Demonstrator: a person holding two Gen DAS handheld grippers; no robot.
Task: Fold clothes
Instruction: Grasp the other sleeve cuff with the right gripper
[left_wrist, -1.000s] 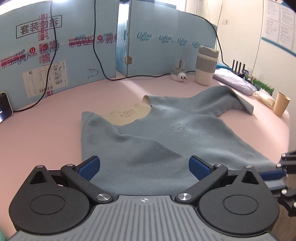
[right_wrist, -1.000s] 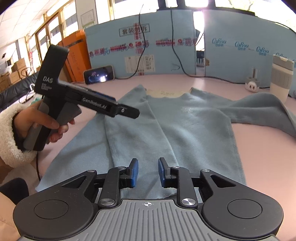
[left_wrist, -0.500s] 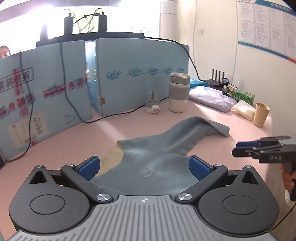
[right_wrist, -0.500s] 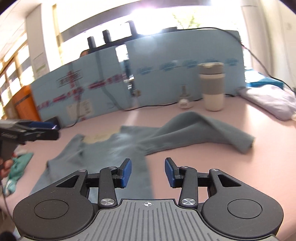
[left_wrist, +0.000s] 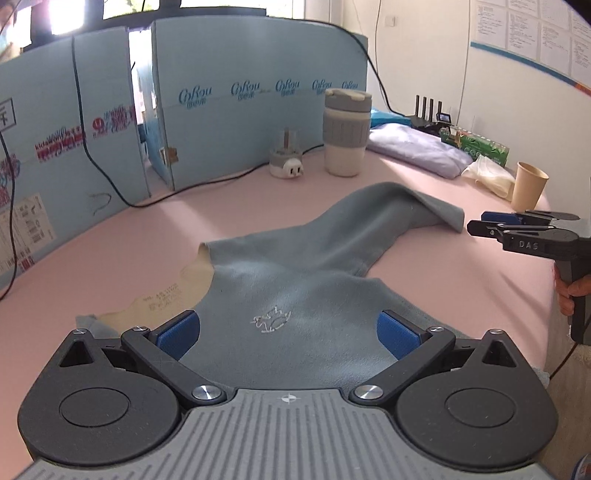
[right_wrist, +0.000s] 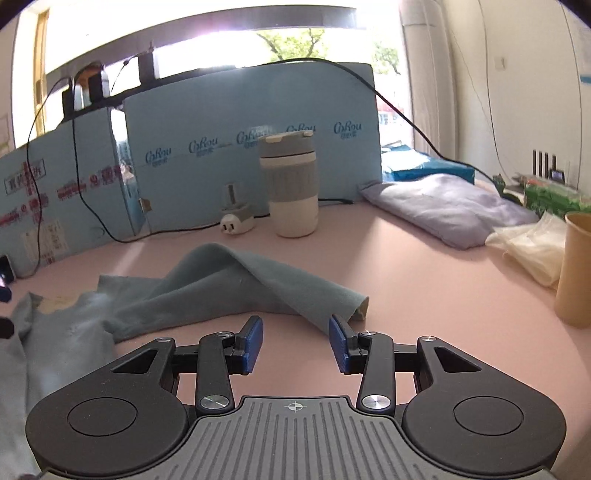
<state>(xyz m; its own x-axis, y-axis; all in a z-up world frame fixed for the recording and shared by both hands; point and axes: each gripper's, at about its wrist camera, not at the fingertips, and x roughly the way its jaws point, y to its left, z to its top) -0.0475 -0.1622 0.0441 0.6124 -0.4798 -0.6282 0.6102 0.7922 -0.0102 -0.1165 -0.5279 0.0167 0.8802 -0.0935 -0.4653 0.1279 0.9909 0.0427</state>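
Right gripper (right_wrist: 295, 338) swung to sleeve (right_wrist: 280, 284), open w/ nothing between, left gripper (left_wrist: 288, 330) open, tumbler (right_wrist: 291, 184) behind.

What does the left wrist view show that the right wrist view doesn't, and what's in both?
Only the left wrist view shows the right claw from outside, jaws apart beside the sleeve end, and the embroidered logo on the shirt's chest. Only the right wrist view shows the window above the blue boards. Both share the blue-grey shirt with its sleeve stretched out, the tumbler, the paper cup and the pink table.
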